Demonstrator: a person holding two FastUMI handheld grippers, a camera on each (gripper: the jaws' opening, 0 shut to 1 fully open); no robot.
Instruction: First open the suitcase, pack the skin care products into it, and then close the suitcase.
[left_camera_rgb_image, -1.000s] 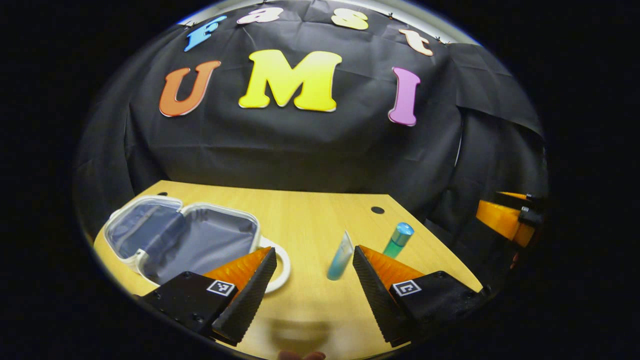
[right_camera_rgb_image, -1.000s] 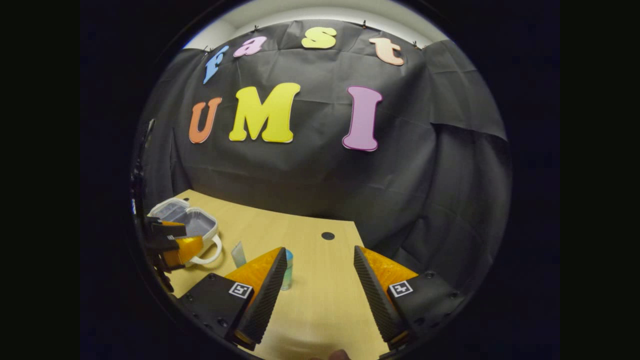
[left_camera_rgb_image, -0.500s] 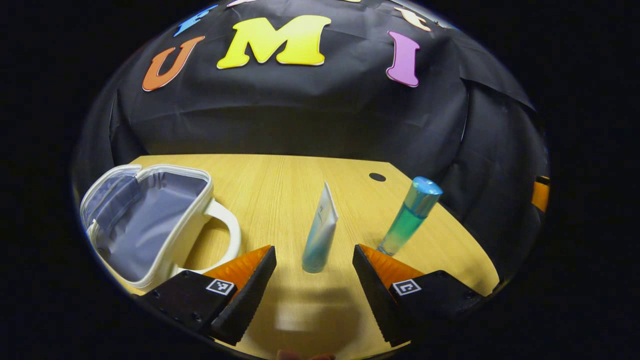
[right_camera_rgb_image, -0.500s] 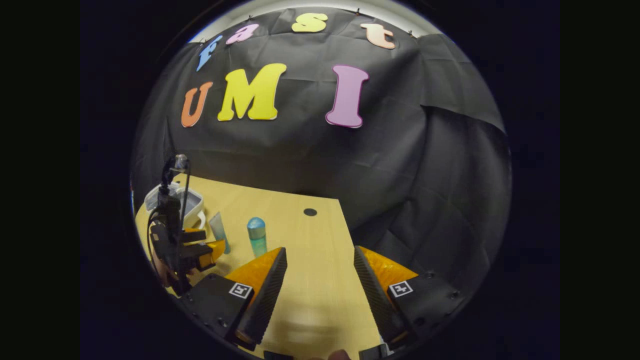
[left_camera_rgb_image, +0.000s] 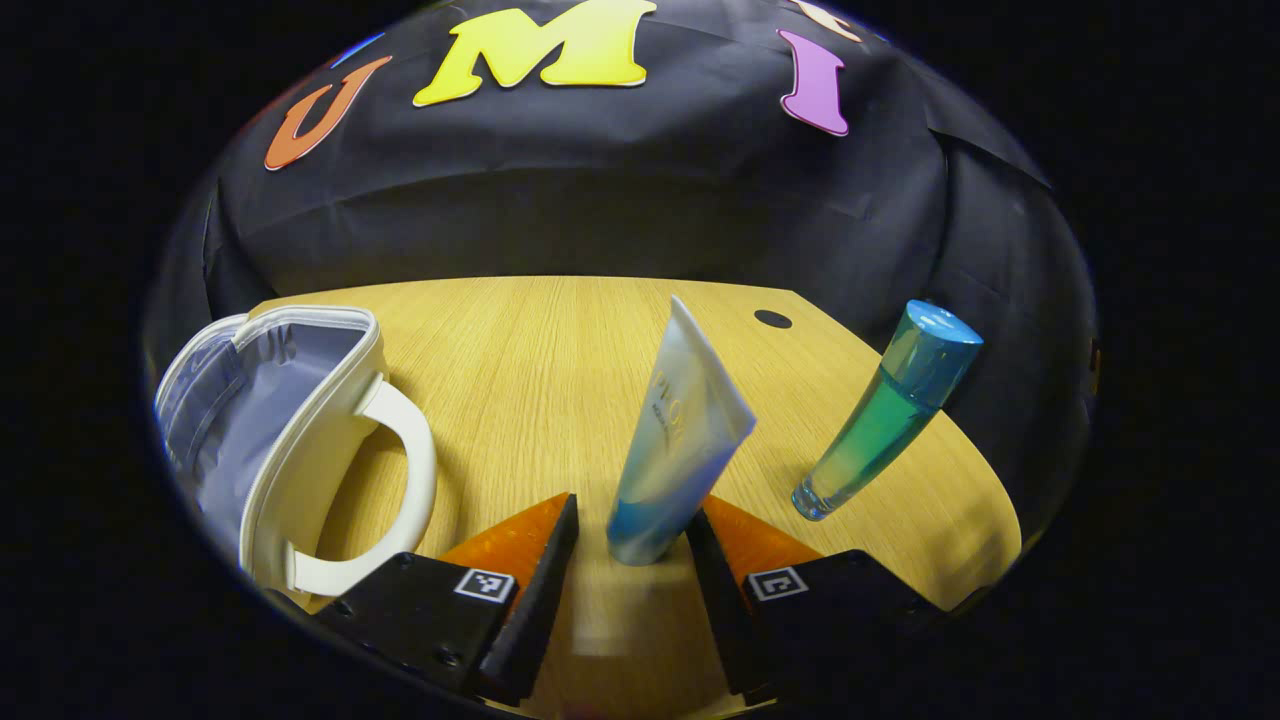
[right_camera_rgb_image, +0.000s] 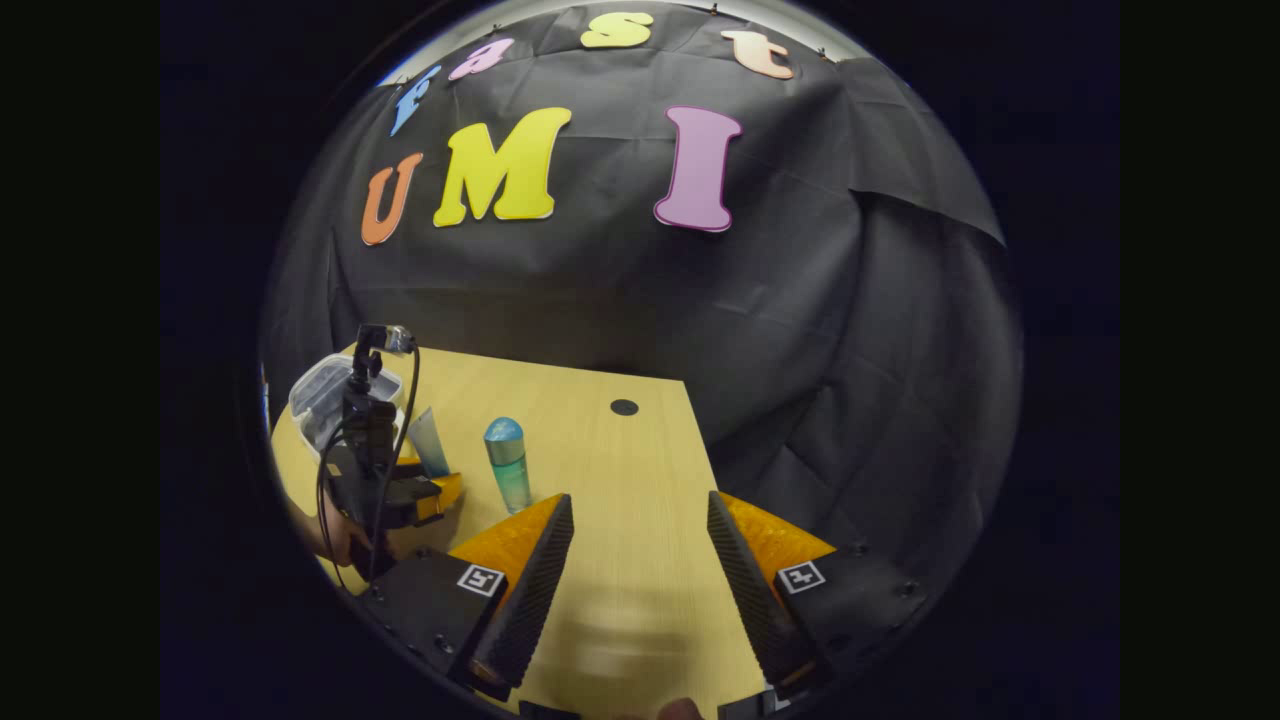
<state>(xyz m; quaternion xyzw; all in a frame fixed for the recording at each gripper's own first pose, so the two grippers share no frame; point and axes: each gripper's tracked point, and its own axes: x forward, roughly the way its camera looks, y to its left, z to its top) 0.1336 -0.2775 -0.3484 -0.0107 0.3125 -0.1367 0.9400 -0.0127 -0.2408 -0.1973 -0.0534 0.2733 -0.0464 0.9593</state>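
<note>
- Since a second ago the left tongs (left_camera_rgb_image: 628, 560) have come forward and down to the skin care tube (left_camera_rgb_image: 675, 440), which then stood well ahead of them and now stands between their two fingers; the fingers have narrowed around it.
- Left tongs: the fingers sit close on either side of the tube's lower end, the right one looks to be touching, but whether both press on it cannot be told.
- Tube: upright on its cap on the wooden tabletop (left_camera_rgb_image: 540, 350), pale at the top and blue at the bottom, leaning slightly.
- Blue-green bottle (left_camera_rgb_image: 885, 415): upright on the tabletop, to the right of the tube and apart from it.
- Suitcase (left_camera_rgb_image: 265, 430): a small white case with a white handle, lying open to the left and showing grey lining.
- Right tongs (right_camera_rgb_image: 635, 580): fingers wide apart, holding nothing, hovering over bare tabletop.
- Step, as a judgement: opening looks done; packing is starting with the tube.
- Next move calls for closing firmly on the tube, lifting it and carrying it left into the open case.
</note>
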